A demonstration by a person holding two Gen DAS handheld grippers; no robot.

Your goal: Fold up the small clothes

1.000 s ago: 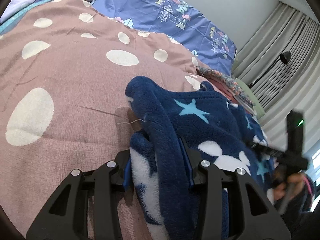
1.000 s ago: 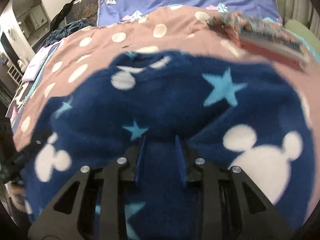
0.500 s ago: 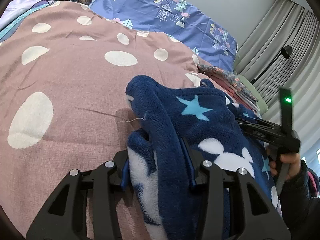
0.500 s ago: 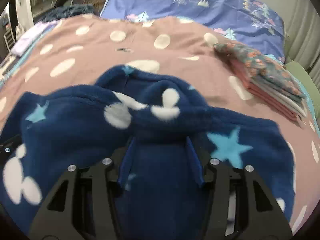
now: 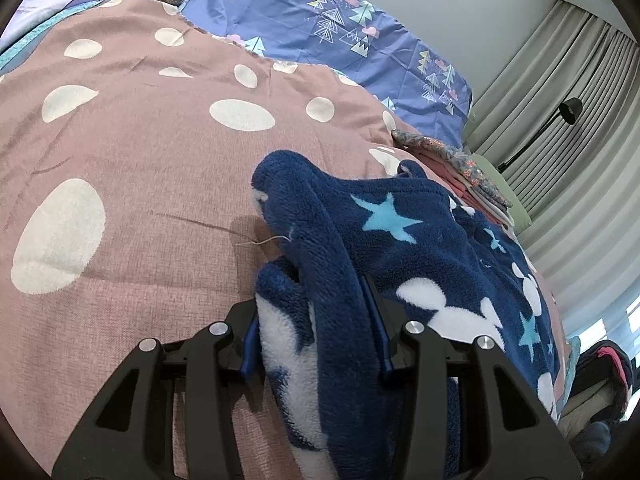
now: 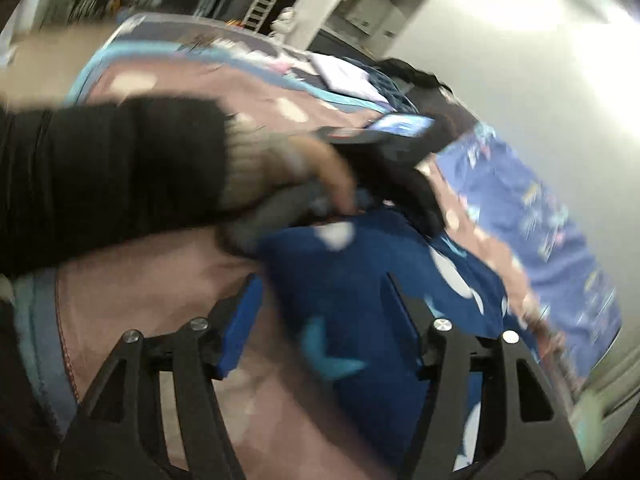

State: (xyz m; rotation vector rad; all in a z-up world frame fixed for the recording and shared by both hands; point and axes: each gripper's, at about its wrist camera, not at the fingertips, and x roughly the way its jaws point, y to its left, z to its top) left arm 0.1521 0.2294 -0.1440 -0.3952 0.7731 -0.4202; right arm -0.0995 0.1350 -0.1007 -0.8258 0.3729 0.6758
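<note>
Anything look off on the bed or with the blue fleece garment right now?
One small thing: a loose pale thread trails from the edge of the blue fleece garment onto the pink dotted bedspread, just ahead of the left gripper, which is shut on a thick bunched fold. Nothing else stands out.

The left wrist camera sat low behind its fingers [image 5: 250,338], close over the bed [image 5: 132,184], and faced across it toward the pillow [image 5: 340,36] and curtains [image 5: 560,92]. The right wrist camera, badly blurred and rolled sideways, looked from close in over the bed's near edge toward the person's other hand [image 6: 316,176] and the room beyond. Both views shared the blue fleece [image 5: 400,248] [image 6: 360,276] and the dotted cover.
</note>
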